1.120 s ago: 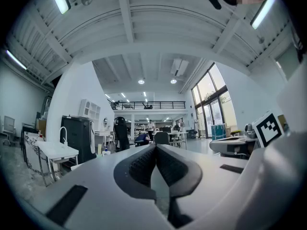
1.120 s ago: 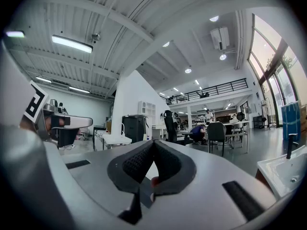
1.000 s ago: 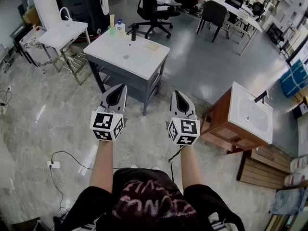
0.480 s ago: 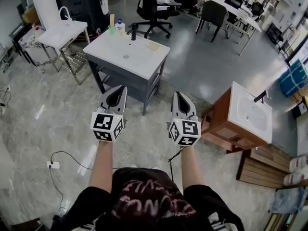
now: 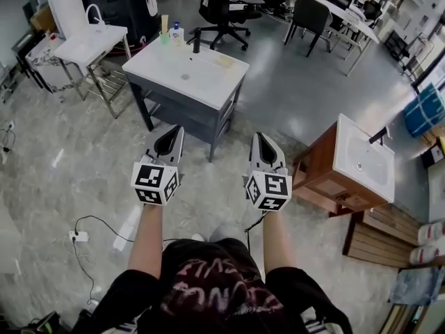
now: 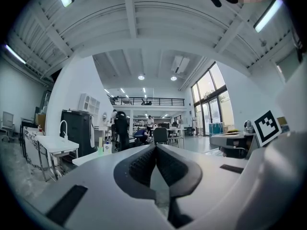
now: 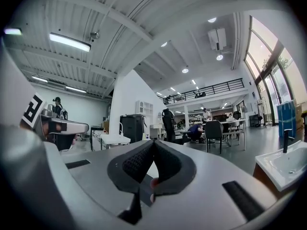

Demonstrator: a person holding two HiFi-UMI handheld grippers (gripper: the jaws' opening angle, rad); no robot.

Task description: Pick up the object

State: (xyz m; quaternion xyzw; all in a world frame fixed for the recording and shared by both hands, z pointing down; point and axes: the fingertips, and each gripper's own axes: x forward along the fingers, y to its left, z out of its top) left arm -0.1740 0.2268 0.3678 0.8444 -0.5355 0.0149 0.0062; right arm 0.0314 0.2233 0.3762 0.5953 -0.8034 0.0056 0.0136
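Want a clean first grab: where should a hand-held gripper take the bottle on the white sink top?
Probably the bottle, round its body below the cap, coming from the front across the sink top. It stands upright at the back edge, green cup on one side, black faucet on the other; only the front looks open.

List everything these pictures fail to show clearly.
- Small white bottle and green cup at the back of the white-topped grey sink stand: too small in the head view to identify.
- Wooden cabinet with white basin: cut off by the right gripper view's edge.
- Floor beneath the person's dark-shirted torso: hidden by it, head view.
- Object to pick up: nothing marks it.
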